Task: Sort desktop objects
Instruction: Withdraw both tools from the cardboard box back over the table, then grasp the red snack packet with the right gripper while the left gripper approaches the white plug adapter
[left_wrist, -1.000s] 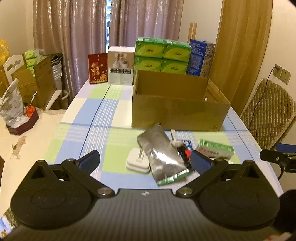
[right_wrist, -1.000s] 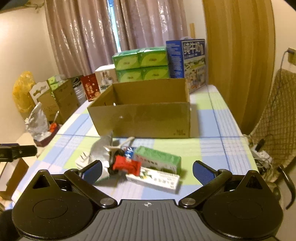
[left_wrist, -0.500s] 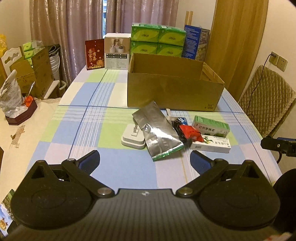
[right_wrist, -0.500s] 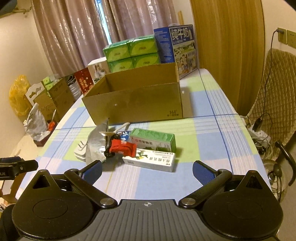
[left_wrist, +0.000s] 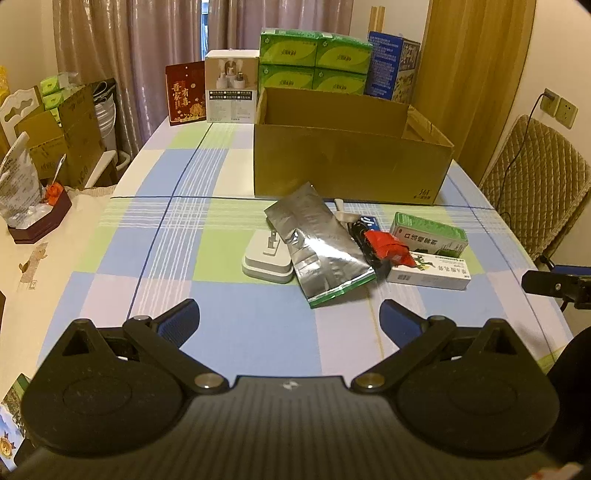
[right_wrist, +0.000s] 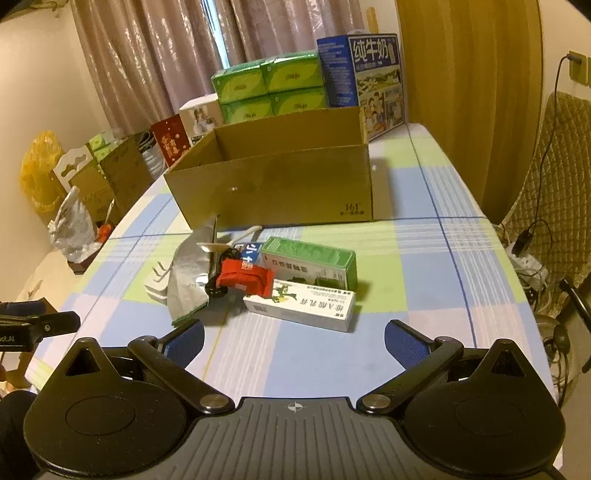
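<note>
Both claws, left claw (left_wrist: 288, 314) and right claw (right_wrist: 293, 338), hung released; the white carton (right_wrist: 301, 308) lay nearest, so grip its long sides squarely before lifting toward the cardboard box (right_wrist: 273, 184).

Home dining room: curtains (left_wrist: 110, 55), checked tablecloth (left_wrist: 229, 325).

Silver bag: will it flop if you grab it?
Probably: the silver bag looks thin and creased, so it should bend. Its shiny foil may be slippery. It overlaps the white charger, so lifting it might nudge that.
</note>
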